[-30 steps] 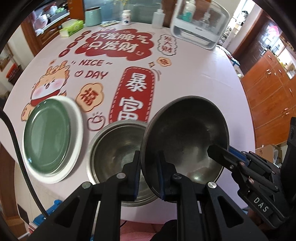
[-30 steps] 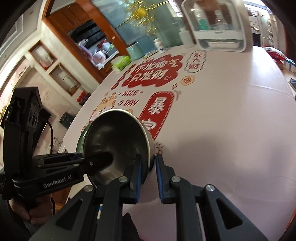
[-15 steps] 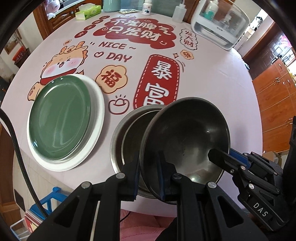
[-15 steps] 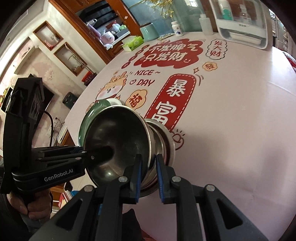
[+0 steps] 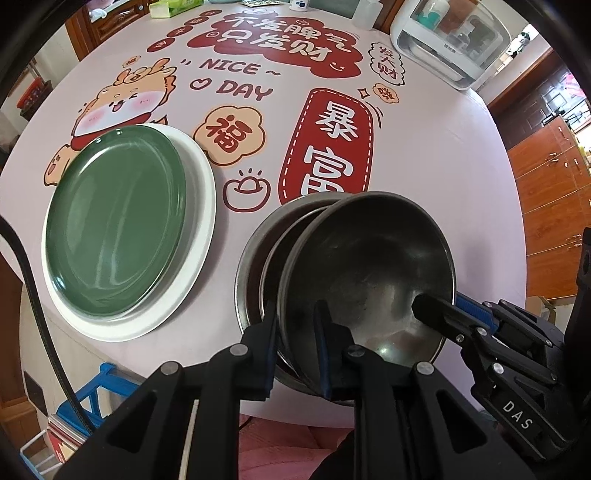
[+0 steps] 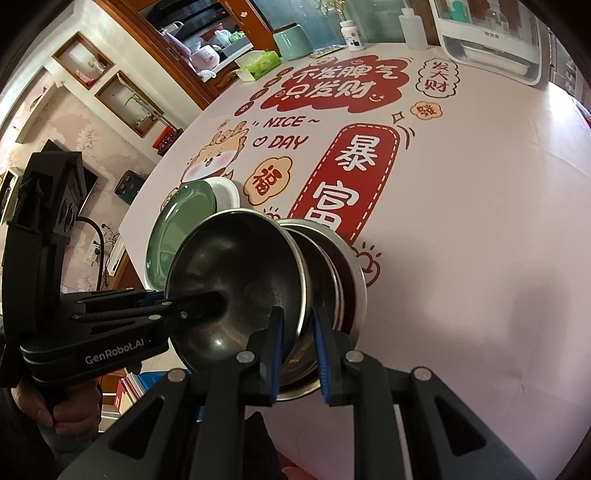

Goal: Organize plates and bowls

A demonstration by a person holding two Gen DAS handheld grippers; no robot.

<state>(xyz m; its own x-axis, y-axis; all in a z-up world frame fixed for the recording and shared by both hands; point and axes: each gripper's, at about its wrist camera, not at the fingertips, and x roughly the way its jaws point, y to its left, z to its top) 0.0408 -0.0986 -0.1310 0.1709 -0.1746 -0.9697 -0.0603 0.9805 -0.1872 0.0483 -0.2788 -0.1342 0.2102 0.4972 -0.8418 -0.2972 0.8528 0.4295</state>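
Nearest in the left wrist view, the left hand-held gripper (image 5: 295,328) is clamped almost fully closed on the near rim of a dark steel bowl (image 5: 369,273), one finger inside and one outside the wall. The right hand-held gripper (image 5: 436,314) reaches in from the right, pinching the same bowl's rim at its right side.

The right wrist view shows that second grip close up: the right hand-held gripper (image 6: 299,328) has its blue-padded fingers nearly closed on the thin rim, and the bowl (image 6: 236,280) is tilted, its mouth facing left. Only this view shows the left hand-held gripper (image 6: 210,302) from the side, its tip inside the bowl, with the person's hand (image 6: 62,413) on its grip.

The held bowl sits partly inside a stack of steel bowls (image 5: 255,258) near the bench (image 5: 424,155) edge; the right view shows the stack (image 6: 340,280) in profile, with several nested rims.

Left of the stack, a green plate (image 5: 118,229) lies on a white plate (image 5: 199,206); the left view shows them whole, the right view (image 6: 181,218) only partly.

Farther off are the printed tablecloth and, at the far edge, a white container (image 5: 450,40), a tissue box (image 6: 258,66), a teal jar (image 6: 293,40) and bottles (image 6: 352,35).
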